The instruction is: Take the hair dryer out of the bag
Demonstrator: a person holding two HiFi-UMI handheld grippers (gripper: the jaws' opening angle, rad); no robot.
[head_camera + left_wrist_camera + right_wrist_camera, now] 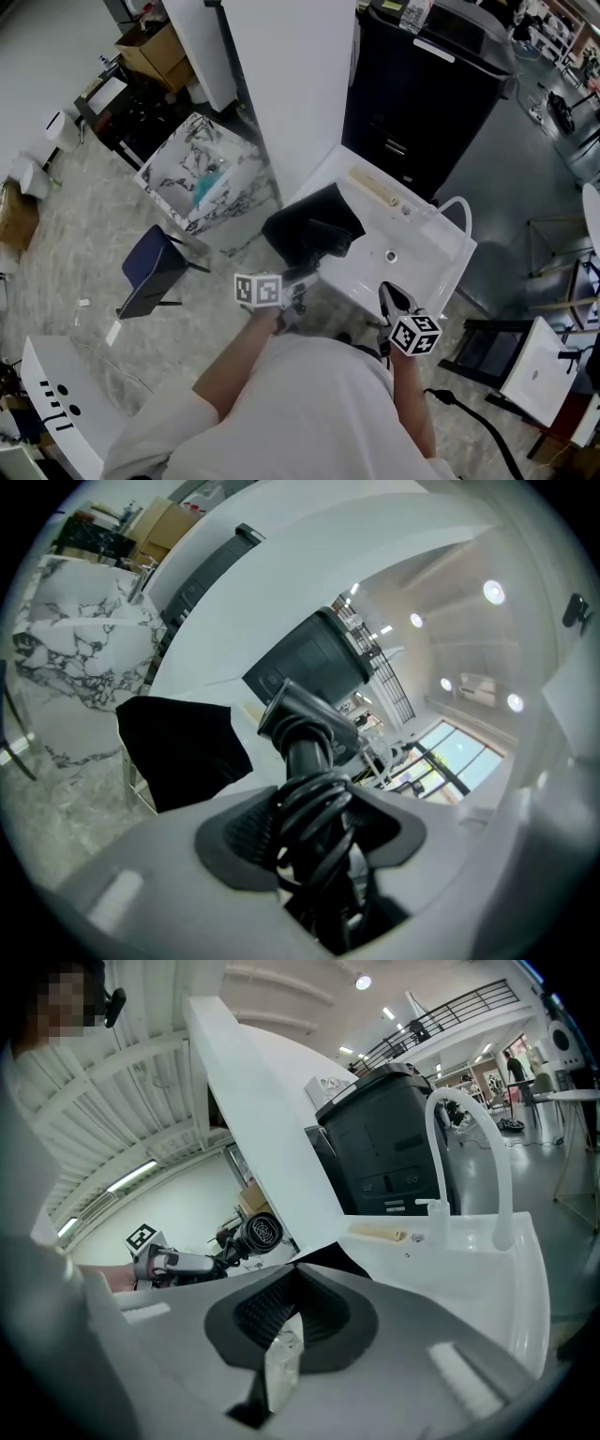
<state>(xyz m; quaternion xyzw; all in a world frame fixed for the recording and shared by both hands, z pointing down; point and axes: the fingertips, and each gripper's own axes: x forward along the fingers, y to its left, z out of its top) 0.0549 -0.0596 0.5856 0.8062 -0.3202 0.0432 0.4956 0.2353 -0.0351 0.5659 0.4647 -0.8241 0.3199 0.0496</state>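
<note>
The hair dryer (302,726) was out of the bag (183,747) and up in the air – my left gripper (314,825) had it by the handle, jaws clamped wide around the handle and the black cord (319,803) coiled about it, the dryer's head pointing away from me. The bag lay limp and dark on the near-left end of the white sink (469,1260), apart from the dryer. My right gripper (295,1321) hung over the sink's front edge with its jaws pressed together, holding nothing I could name. Beyond it rose the curved white faucet (469,1138) – and behind that, the black cabinet (384,1138).
</note>
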